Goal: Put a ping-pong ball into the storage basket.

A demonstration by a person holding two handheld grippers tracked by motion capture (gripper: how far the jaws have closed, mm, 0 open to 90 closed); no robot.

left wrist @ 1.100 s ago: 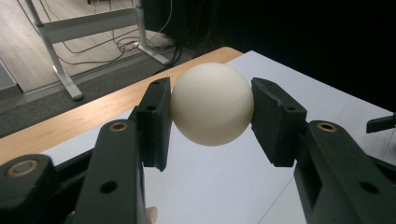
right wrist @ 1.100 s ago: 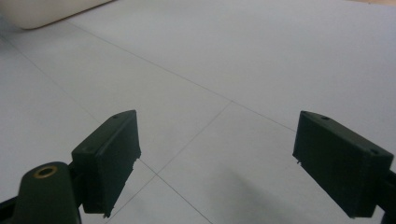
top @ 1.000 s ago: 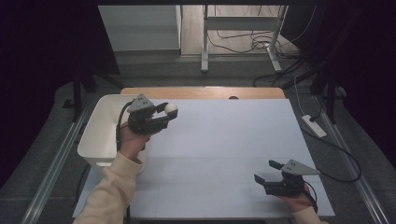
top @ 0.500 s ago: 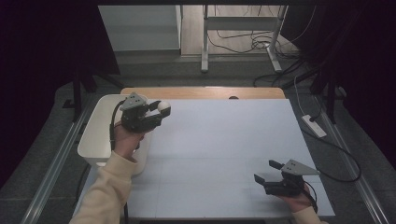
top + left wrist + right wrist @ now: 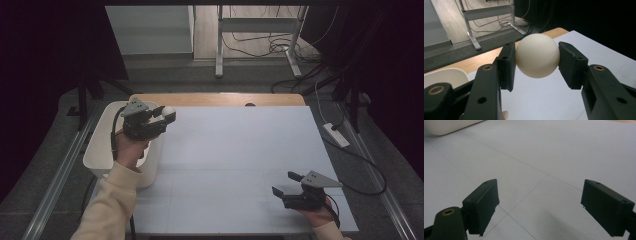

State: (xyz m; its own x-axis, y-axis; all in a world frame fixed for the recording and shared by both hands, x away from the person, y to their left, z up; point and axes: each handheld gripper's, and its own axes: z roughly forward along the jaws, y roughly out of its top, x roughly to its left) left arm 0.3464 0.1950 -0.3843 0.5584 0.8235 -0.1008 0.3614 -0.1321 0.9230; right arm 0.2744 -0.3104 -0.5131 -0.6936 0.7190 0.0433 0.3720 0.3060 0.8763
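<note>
Ball (image 5: 537, 55) clamped in left tongs (image 5: 159, 117), held above tabletop (image 5: 240, 150) beside bin (image 5: 97, 157), likely mid-carry. Right tongs (image 5: 289, 186) gape empty, resting low.

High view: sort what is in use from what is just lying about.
In use:
- ball, clamped in the left gripper
- white bin beside it
- right gripper, jaws open, low over the table

Lying about:
- power strip on the floor
- cables
</note>
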